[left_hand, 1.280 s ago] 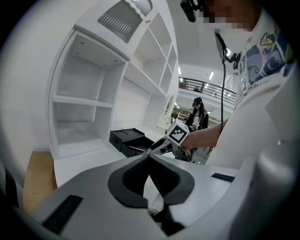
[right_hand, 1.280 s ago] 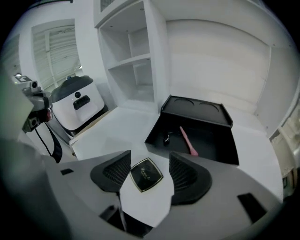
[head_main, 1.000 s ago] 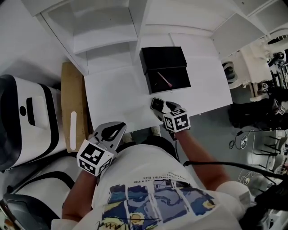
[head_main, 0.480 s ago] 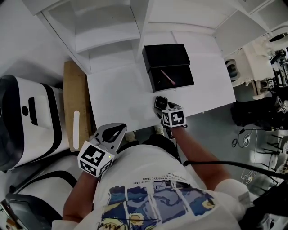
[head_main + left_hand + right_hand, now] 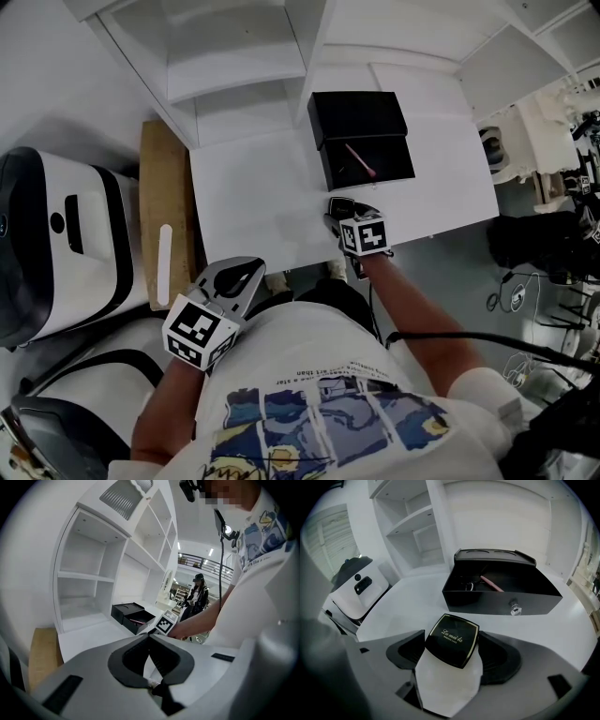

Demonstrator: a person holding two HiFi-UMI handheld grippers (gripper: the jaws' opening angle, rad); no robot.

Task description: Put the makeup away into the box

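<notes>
Closest in, the left gripper point(image 5: 246, 272) is hanging short of the table's near edge, beside the person's body and pointing slightly downward, its jaws pressed together on nothing. Further out, the right arm is reaching over that edge of the white table point(image 5: 253, 197), and the right gripper point(image 5: 452, 635) is tilting steeply down. Its jaws have just been opening and are now standing wide, with the black compact point(image 5: 452, 641) lying flat on the table between them and no pad visibly pressing on it. The compact is sitting close to the near edge, just short of the black box point(image 5: 501, 597), whose open compartment is facing the gripper with a pink stick point(image 5: 491, 583) lying inside. Bare tabletop is stretching wide on the box's left, while a narrower strip is running on its right. A wooden board point(image 5: 164, 216) is lying just past the table's left edge. Beyond the box, white shelves point(image 5: 234, 66) are closing off the back.
</notes>
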